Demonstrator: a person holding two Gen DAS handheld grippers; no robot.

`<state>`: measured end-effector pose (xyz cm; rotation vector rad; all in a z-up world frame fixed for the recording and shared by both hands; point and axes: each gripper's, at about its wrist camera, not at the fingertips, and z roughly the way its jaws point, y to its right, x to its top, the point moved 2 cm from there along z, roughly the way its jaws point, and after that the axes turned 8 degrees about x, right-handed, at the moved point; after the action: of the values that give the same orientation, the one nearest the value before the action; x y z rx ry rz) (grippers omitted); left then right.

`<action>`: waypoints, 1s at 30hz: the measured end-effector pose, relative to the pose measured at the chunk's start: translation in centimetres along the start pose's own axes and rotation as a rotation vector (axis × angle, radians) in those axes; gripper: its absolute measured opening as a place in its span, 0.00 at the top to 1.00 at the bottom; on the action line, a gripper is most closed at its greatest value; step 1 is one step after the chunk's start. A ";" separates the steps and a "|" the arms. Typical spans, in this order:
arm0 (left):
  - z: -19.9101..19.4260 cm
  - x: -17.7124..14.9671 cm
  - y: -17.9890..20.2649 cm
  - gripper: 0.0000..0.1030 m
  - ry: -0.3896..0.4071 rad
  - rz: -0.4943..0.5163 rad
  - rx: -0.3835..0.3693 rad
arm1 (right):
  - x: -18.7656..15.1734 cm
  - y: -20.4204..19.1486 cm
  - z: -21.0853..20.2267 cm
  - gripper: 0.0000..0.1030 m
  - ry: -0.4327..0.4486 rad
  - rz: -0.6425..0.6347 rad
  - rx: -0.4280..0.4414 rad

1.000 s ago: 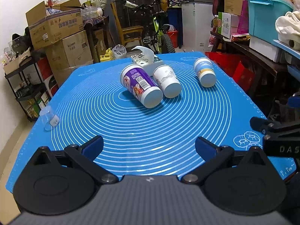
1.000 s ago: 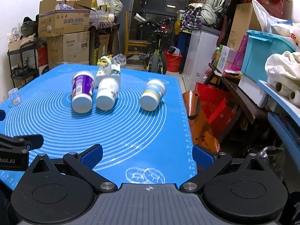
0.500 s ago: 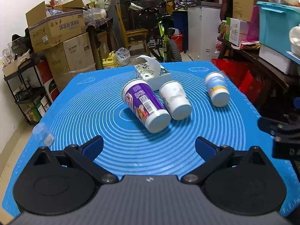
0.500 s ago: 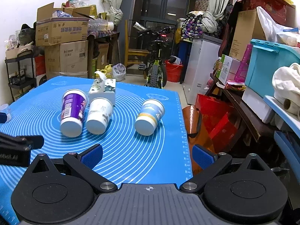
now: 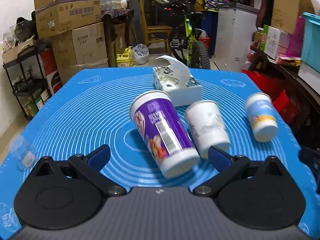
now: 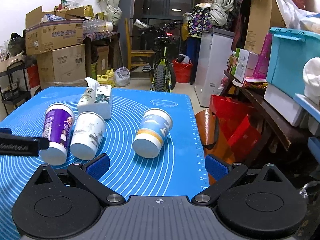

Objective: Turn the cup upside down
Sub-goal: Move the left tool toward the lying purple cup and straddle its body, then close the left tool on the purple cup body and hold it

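Three paper cups lie on their sides on the blue mat point(image 5: 84, 108), bases toward me. The purple cup point(image 5: 163, 132) lies just ahead of my open left gripper point(image 5: 159, 155), its base between the fingertips. The white cup point(image 5: 207, 128) lies beside it on the right, and the blue-and-white cup point(image 5: 260, 120) lies further right. In the right wrist view the blue-and-white cup point(image 6: 153, 133) lies just ahead of my open right gripper point(image 6: 157, 165); the purple cup point(image 6: 57, 134) and the white cup point(image 6: 88, 133) lie to the left.
A tissue box point(image 5: 176, 86) stands behind the cups. A small clear cup point(image 5: 22, 152) sits near the mat's left edge. The mat's right edge point(image 6: 197, 140) drops off to red bags on the floor. Boxes, a bicycle and shelves surround the table.
Both grippers have moved forward toward the cups, which now look larger and closer. The left gripper has reached the purple cup's base. The cups have not moved.
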<state>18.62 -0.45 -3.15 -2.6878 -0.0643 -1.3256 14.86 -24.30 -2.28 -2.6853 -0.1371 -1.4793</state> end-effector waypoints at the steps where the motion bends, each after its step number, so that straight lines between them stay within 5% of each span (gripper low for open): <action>1: 0.6 0.1 0.0 0.01 0.000 -0.006 0.005 | -0.1 0.0 0.4 0.02 -0.005 0.003 -0.001; 14: 5.4 0.5 0.1 0.02 -0.101 -0.085 -0.025 | -1.1 0.5 3.0 0.02 -0.044 0.011 -0.006; 16: 5.4 0.6 0.1 0.14 -0.097 -0.089 -0.040 | -1.1 0.6 3.0 0.02 -0.043 0.014 -0.004; 30: 5.4 1.0 -0.3 0.28 -0.125 -0.118 -0.102 | -1.2 0.6 2.7 0.02 -0.043 0.018 -0.005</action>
<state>23.40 0.59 -5.58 -2.8919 -0.1765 -1.2218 16.51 -24.64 -4.75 -2.7152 -0.1118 -1.4198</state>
